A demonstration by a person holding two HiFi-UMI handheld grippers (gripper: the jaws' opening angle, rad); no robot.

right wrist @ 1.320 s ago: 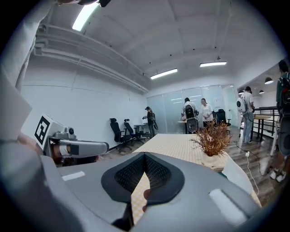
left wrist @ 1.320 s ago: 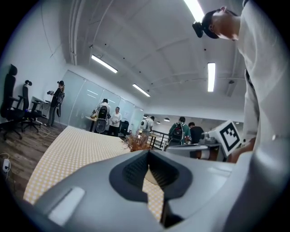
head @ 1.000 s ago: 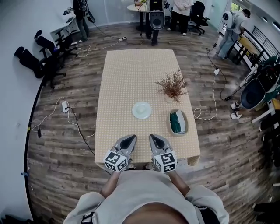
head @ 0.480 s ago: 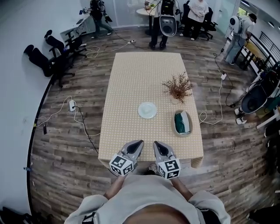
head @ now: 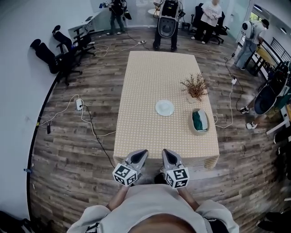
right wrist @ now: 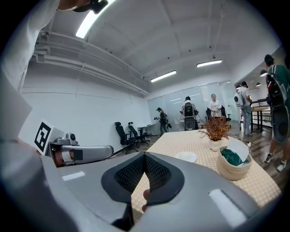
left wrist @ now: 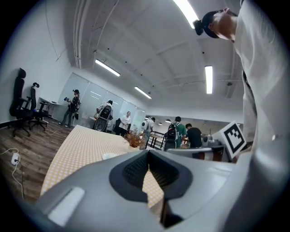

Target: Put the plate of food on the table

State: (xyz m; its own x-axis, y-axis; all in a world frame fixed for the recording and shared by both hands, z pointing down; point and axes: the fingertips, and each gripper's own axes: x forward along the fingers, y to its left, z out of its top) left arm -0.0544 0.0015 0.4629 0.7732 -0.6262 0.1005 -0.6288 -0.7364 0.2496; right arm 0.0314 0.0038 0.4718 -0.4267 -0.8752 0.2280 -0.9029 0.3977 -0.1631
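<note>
While both tools hang just off the near edge of the surface (head: 150, 113), neither has hold of anything. Left tool (head: 140, 154): jaws pressed together at the tips, nothing btwn them; its own view (left wrist: 148, 156) shows only the checked cloth through the small gap lower down. Right tool (head: 168, 154): same, jaws closed tip to tip & empty, confirmed in its own view (right wrist: 144, 158). The two sit side by side, near each other, tips pointing away from the person & toward the surface.

Plate (head: 164, 108) is on the surface, straight ahead of the tools & well apart from them, approx in line w/ the right tool. It's white & round; what's on it is too small to tell. It also shows ahead in the right gripper view (right wrist: 186, 157).

Basket (head: 199, 122) w/ something green inside sits ahead & to the right of the right tool, near the surface's right edge, just beside the plate but not touching. Beyond the basket, further from the tools, is a dried plant (head: 195, 86) in a small pot.

Wood floor (head: 68, 150) all round. Cables & a power strip (head: 79, 104) lie ahead-left of the left tool; office chairs (head: 63, 50) further off that way. Several people (head: 211, 13) stand at the far end of the room.
</note>
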